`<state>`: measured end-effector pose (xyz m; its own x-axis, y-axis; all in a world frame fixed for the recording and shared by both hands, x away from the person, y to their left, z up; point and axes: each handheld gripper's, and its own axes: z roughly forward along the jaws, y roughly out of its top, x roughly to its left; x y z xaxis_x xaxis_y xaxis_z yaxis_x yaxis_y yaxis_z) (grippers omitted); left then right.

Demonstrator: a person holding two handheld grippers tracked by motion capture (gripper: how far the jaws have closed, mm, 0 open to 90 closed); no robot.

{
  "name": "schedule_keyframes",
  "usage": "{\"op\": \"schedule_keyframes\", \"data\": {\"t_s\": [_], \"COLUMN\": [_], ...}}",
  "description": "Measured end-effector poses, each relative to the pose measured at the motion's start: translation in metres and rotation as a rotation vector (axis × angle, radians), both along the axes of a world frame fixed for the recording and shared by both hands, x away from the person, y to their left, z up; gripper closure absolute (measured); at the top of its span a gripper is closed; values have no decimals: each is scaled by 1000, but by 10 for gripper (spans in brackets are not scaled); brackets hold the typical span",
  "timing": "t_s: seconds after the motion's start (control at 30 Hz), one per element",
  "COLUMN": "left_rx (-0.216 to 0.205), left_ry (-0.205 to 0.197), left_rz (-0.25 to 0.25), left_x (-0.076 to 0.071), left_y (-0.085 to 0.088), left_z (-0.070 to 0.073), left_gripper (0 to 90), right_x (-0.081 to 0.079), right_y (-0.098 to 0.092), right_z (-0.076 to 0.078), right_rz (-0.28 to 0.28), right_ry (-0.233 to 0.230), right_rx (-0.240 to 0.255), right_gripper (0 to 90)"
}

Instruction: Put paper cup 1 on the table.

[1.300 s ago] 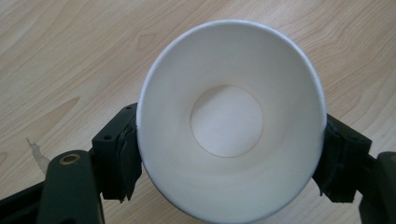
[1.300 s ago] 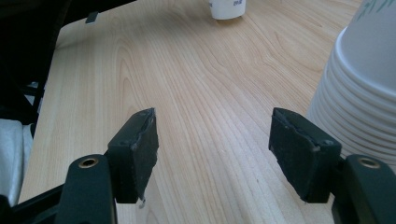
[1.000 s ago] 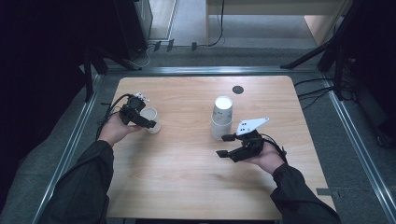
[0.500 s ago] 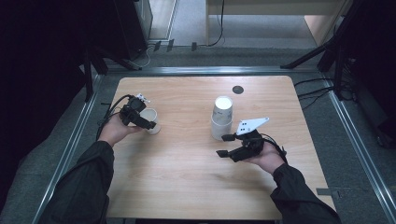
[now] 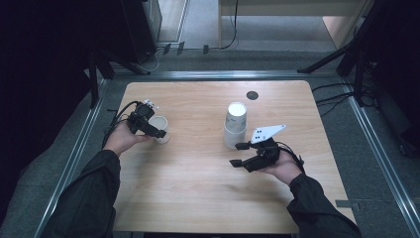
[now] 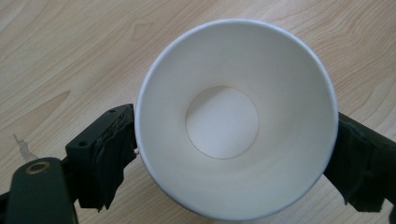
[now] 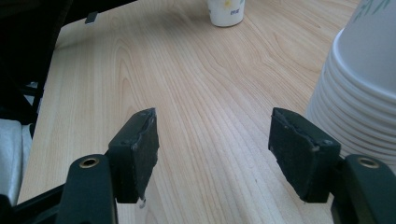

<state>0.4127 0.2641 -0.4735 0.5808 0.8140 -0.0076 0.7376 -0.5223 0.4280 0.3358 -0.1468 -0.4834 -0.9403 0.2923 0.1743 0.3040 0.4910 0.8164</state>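
Note:
A single white paper cup (image 5: 163, 139) stands upright at the table's left. My left gripper (image 5: 157, 130) reaches over it from the left. In the left gripper view I look down into the cup (image 6: 236, 116), which sits between the left gripper (image 6: 233, 122) pads. The jaws have just been opening; the pads stand beside the round, unsqueezed rim. A stack of upside-down white cups (image 5: 236, 121) stands mid-table. My right gripper (image 5: 236, 154) rests open just in front and to the right of it, with nothing between its pads (image 7: 140, 140). The stack (image 7: 359, 84) rises at the right in that view.
The wooden table (image 5: 198, 198) has a small black round cap (image 5: 252, 95) near its far edge. A metal rail frame (image 5: 74, 158) runs around the table. Dark stands and cables sit behind it. The lone cup (image 7: 226, 11) appears far off in the right gripper view.

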Motion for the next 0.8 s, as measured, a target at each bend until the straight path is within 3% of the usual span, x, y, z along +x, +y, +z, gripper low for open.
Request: {"op": "schedule_keyframes", "data": {"t_s": [0.2,0.37,0.6,0.63,0.8], "left_rx": [-26,-53,-107,-131,-153], "left_ry": [8,7,-18,-15,-45], "left_rz": [-11,8,-9,-7,0], "left_x": [-1,-1,-7,-9,-13], "left_y": [1,4,7,9,14], "left_z": [2,5,16,19,26], "left_gripper": [101,38,26,26,26], "right_x": [0,1,1,1,1], "right_y": [0,-1,-1,-1,-2], "right_z": [0,1,1,1,1], "right_rz": [-1,-4,-6,-6,-7], "right_ry": [0,-2,1,2,10], "right_rx": [3,4,5,6,8], "right_gripper": [338,337,337,337,337]}}
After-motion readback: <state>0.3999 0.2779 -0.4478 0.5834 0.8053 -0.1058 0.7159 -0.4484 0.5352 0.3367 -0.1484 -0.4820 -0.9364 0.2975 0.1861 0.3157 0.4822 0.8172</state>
